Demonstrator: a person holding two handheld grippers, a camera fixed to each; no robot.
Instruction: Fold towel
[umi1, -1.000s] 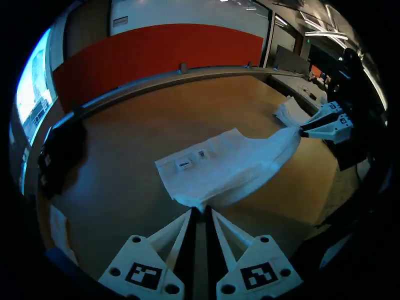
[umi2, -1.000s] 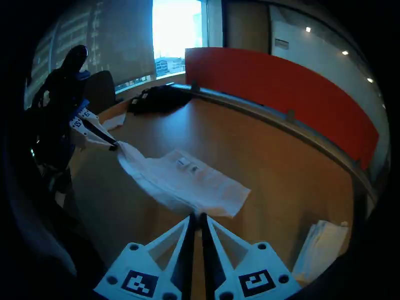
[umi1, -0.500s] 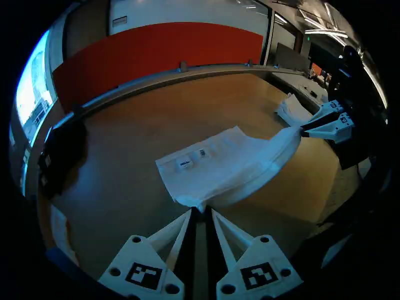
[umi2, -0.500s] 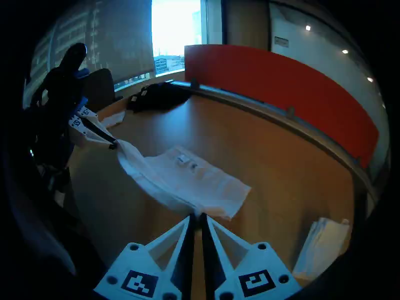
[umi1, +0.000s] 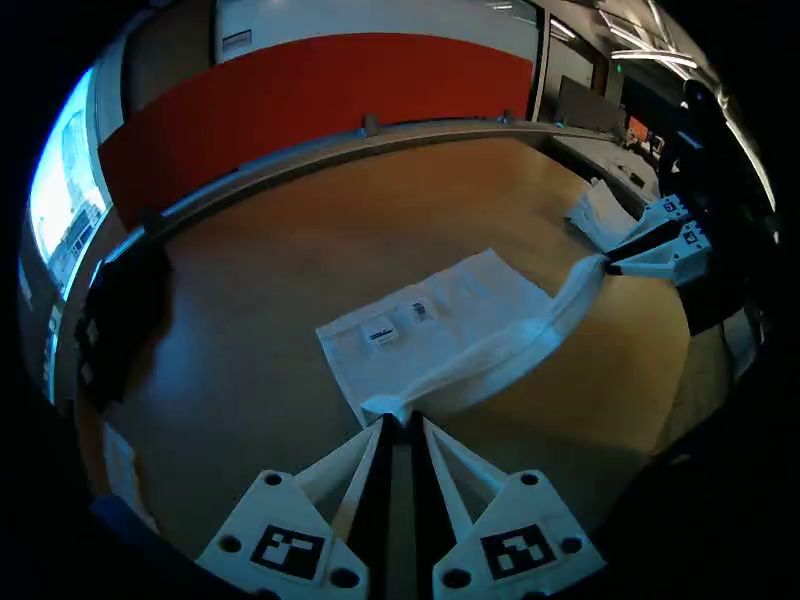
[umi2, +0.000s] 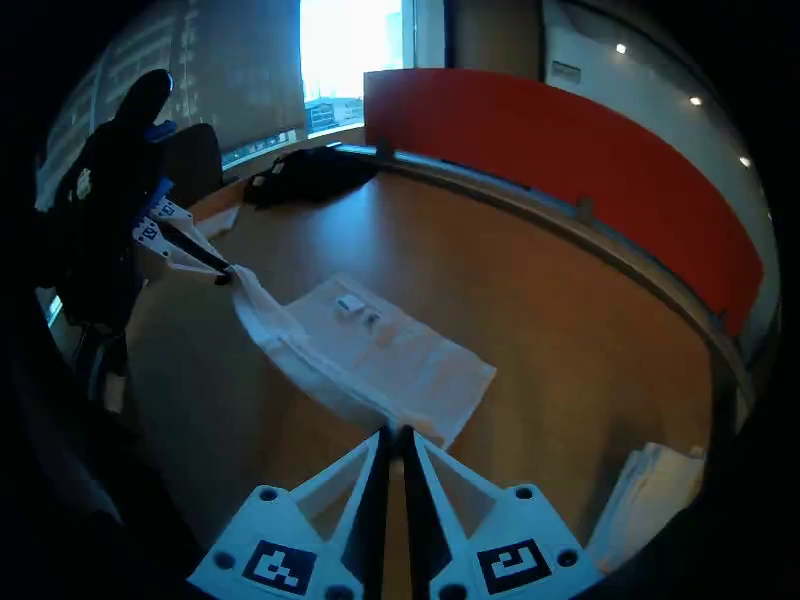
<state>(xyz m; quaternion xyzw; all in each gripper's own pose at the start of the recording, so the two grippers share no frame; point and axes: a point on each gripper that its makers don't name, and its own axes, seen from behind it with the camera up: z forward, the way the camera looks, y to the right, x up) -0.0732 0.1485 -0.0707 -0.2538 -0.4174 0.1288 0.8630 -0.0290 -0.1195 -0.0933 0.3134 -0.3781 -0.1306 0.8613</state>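
Two corners clamped by left gripper (umi1: 404, 422), right gripper (umi2: 392, 432), towel's (umi1: 450, 310) long edge stretched between

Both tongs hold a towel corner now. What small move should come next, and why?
Probably carry both corners forward, toward the far edge. The left tongs and right tongs pinch lifted near corners of the towel; its far half lies flat on the table.

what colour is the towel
The towel is white; it shows best in the left gripper view.

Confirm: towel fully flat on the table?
No, the towel has its near edge raised off the table, strung between the left gripper and right gripper.
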